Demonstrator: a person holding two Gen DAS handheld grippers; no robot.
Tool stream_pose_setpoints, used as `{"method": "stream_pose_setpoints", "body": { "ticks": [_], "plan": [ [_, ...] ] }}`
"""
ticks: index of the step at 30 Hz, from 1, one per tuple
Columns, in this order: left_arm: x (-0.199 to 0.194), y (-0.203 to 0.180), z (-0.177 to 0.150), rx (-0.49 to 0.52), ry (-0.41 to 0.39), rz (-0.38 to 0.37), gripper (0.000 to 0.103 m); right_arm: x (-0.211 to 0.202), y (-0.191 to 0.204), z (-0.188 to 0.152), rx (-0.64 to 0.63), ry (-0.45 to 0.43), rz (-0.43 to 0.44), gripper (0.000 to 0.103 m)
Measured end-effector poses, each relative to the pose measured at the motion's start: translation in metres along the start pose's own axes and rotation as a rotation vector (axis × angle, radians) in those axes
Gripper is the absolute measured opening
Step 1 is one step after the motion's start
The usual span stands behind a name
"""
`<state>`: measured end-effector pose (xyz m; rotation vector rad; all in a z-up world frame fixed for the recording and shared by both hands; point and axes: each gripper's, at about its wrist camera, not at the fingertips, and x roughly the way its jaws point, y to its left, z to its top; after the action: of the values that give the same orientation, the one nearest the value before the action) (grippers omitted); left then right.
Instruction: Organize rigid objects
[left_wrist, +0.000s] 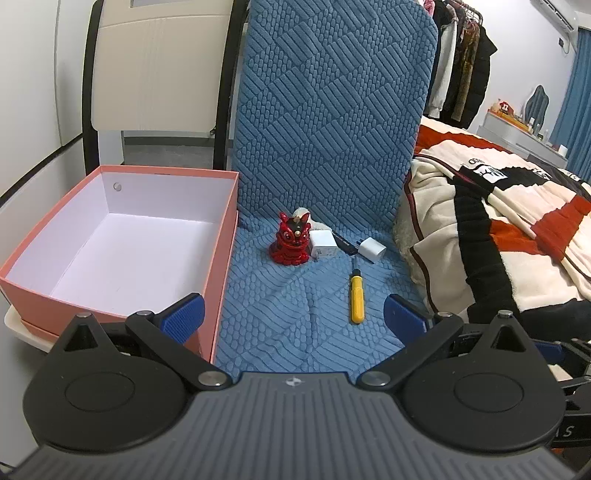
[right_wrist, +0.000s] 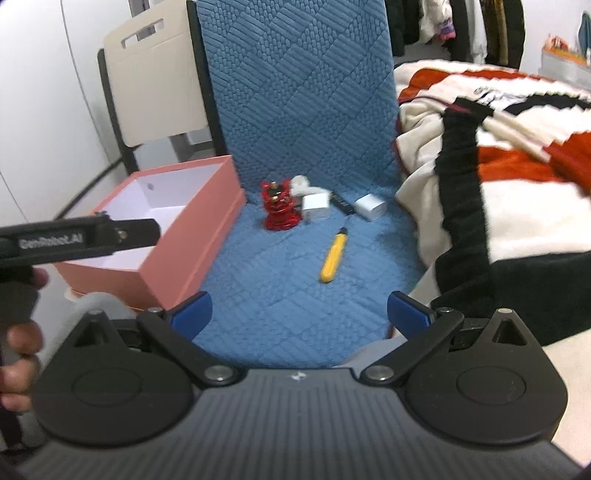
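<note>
On the blue quilted chair seat (left_wrist: 295, 317) stand a red lion figurine (left_wrist: 289, 240) (right_wrist: 277, 208), a white charger cube (left_wrist: 322, 245) (right_wrist: 315, 207), a second white charger (left_wrist: 372, 249) (right_wrist: 369, 206), a dark flat item (left_wrist: 343, 243) between them, and a yellow screwdriver (left_wrist: 357, 297) (right_wrist: 333, 257). A pink box (left_wrist: 44, 291) (right_wrist: 177, 266), white inside and empty, stands at the left. My left gripper (left_wrist: 294, 317) is open and empty, short of the screwdriver. My right gripper (right_wrist: 298, 314) is open and empty, well back from the objects. The left gripper's body (right_wrist: 74, 240) shows in the right wrist view.
A bed with a red, cream and black blanket (left_wrist: 498, 229) (right_wrist: 498, 166) borders the chair on the right. A cream folding chair (left_wrist: 155, 66) stands behind the box. A clothes rack (left_wrist: 461, 59) is at the back right. A white wall (left_wrist: 22, 110) is on the left.
</note>
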<state>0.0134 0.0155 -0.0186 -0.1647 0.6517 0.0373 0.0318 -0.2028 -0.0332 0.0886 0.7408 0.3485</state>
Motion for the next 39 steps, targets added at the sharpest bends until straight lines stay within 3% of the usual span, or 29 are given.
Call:
{"method": "stream_pose_setpoints", "body": {
  "ticks": [22,39],
  "plan": [
    [0.05,-0.015,-0.002,0.048,0.041,0.016,0.103,0.028,-0.014,-0.008,0.044,0.005,-0.05,0.103],
    [0.128,-0.009,0.006,0.052,0.071,0.048,0.103,0.077,-0.023,-0.004,0.069,0.031,-0.093,0.101]
  ]
}}
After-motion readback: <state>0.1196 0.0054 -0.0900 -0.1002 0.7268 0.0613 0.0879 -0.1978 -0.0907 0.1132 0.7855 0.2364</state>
